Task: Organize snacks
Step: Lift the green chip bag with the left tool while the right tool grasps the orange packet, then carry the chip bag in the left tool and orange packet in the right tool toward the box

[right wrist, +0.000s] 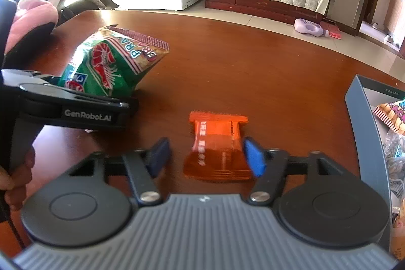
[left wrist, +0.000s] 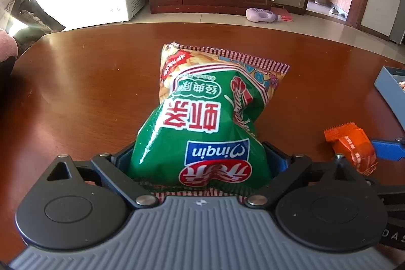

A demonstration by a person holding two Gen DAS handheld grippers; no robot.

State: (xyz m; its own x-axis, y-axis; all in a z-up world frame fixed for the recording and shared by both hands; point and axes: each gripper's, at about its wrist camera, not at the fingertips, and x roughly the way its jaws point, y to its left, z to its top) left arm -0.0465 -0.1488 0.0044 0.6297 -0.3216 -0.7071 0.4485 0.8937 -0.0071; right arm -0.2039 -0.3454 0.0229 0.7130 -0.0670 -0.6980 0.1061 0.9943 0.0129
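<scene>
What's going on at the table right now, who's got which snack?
The left gripper is shut on the green prawn cracker bag, squeezing its lower end, with the bag over the brown table. The right gripper is open, its blue fingers straddling the orange snack packet that lies flat on the table; it has not closed on it. The grey box at the right already holds other snack packs.

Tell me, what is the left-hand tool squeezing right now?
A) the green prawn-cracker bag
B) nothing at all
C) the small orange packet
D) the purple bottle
A: the left gripper has its fingers pressed into the green prawn-cracker bag, while the orange packet lies loose on the table between the right gripper's open fingers.
</scene>
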